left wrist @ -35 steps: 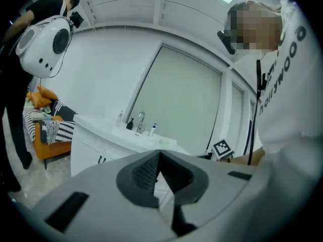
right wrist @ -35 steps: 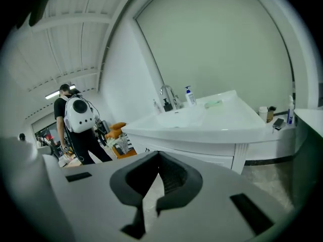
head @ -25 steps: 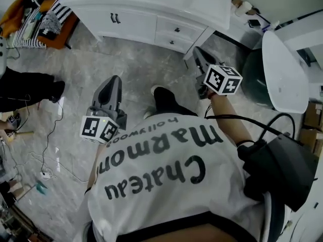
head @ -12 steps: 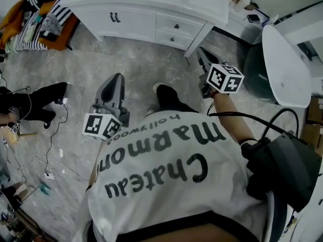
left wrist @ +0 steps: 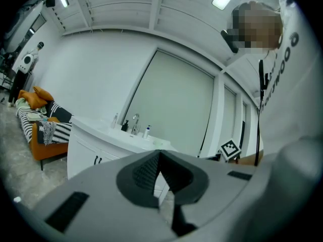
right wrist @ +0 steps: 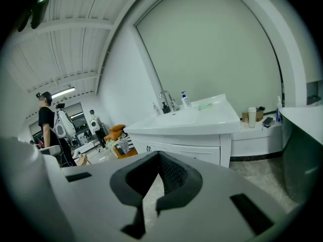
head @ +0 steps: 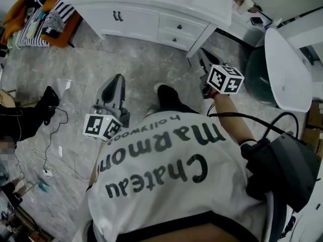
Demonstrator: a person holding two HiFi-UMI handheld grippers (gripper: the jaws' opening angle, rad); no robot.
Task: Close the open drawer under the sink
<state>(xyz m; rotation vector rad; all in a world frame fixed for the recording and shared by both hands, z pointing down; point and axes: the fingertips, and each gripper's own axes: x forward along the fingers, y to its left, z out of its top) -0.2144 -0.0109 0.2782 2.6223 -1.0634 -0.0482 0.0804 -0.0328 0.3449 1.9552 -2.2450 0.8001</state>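
Observation:
The white sink cabinet [head: 151,6] stands at the top of the head view, with two small drawers [head: 179,33] on its right side that both look flush with the front from here. Well short of the cabinet, my left gripper [head: 115,79] is held over the floor, shut and empty. Nearer the cabinet's right leg, my right gripper [head: 201,54] is also shut with nothing in it. In the left gripper view the cabinet [left wrist: 93,147] lies ahead beyond the closed jaws. The right gripper view shows the cabinet [right wrist: 202,130] and its tap [right wrist: 166,100] ahead.
An orange seat with striped cloth [head: 43,16] stands left of the cabinet. A white oval tub [head: 285,69] and a dark green bin [head: 256,77] are at the right. Another person's legs [head: 25,117] and cables [head: 48,150] are on the floor at the left.
Both grippers stay about where they were. The other person's legs at the left have moved down the picture, towards me.

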